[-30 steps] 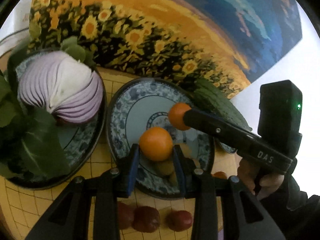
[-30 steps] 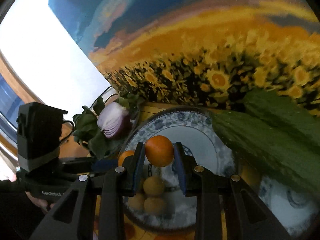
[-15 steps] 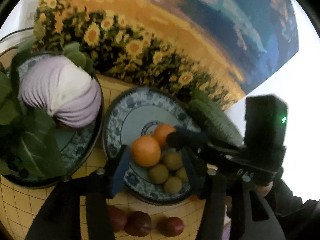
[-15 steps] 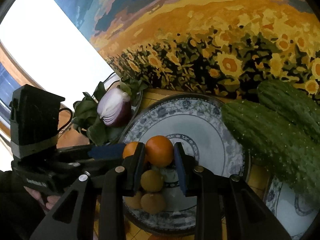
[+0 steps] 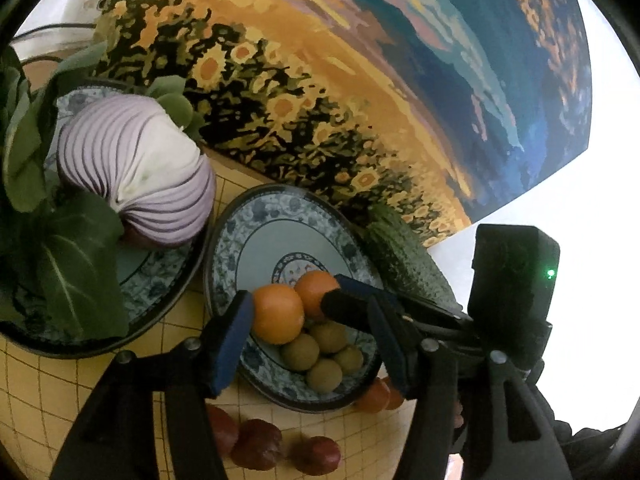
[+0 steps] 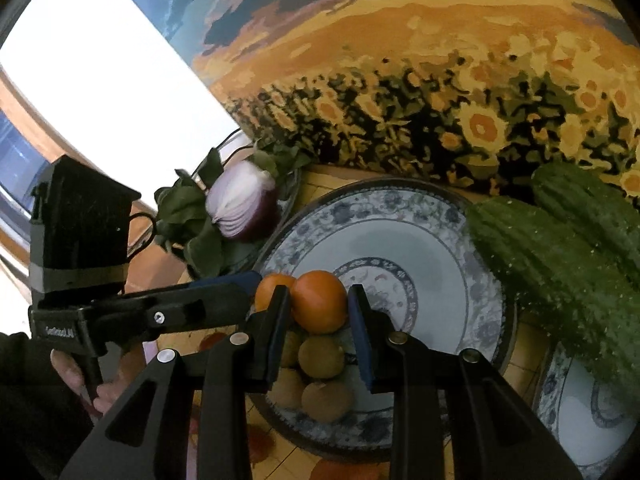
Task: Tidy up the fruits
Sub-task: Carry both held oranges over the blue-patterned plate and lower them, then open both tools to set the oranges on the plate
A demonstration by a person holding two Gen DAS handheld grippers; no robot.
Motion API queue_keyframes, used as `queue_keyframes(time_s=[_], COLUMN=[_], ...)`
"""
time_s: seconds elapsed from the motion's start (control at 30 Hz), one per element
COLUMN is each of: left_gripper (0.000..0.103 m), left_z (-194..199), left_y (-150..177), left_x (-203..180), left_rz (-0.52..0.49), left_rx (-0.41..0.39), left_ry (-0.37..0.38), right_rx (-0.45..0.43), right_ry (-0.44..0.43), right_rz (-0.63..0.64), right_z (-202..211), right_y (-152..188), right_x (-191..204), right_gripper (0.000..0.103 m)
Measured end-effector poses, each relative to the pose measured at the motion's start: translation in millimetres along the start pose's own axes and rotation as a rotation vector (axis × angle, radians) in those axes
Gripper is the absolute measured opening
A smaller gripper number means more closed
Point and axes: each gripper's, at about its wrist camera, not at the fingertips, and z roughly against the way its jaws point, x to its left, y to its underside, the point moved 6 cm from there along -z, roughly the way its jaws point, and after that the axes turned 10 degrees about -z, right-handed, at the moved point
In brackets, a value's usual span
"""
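From the left wrist, the right gripper's fingers (image 5: 352,308) cover part of the far orange (image 5: 314,290). The dark red fruits (image 5: 256,444) sit partly behind the left gripper's black frame. In the right wrist view, a second patterned plate (image 6: 580,412) is cut off at the edge, and the cucumbers (image 6: 560,264) run out of frame.

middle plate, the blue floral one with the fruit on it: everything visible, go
The middle plate is round and glossy like ceramic, with a blue floral rim band, pale centre, small ringed medallion and dark edge. It lies flat on the yellow grid cloth. Two oranges and several small yellow-green fruits crowd its near side; the far half is bare.
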Motion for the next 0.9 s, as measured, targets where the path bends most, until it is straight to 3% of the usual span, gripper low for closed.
queue_keyframes(time_s=[0.17, 0.33, 0.6, 0.9], left_gripper=[0.062, 0.062, 0.062, 0.062], left_z=[-1.1, 3.2, 25.9, 43.1], left_y=[3.3, 4.3, 7.1, 22.7], left_x=[-3.0, -10.5, -30.7, -55.2], left_rz=[-0.017, -0.072, -0.126, -0.203], left_rx=[0.020, 0.038, 0.010, 0.034], left_ry=[-0.038, -0.106, -0.123, -0.149], right_rx=[0.024, -0.013, -0.086, -0.131], right_ry=[0.013, 0.019, 0.053, 0.086], right_rz=[-0.036, -0.019, 0.010, 0.009], right_z=[-2.9, 10.8, 51.3, 82.0], right_y=[-0.2, -2.3, 5.6, 22.9], right_x=[-5.9, -1.2, 15.9, 28.9], right_gripper=[0.031, 0.036, 0.037, 0.037])
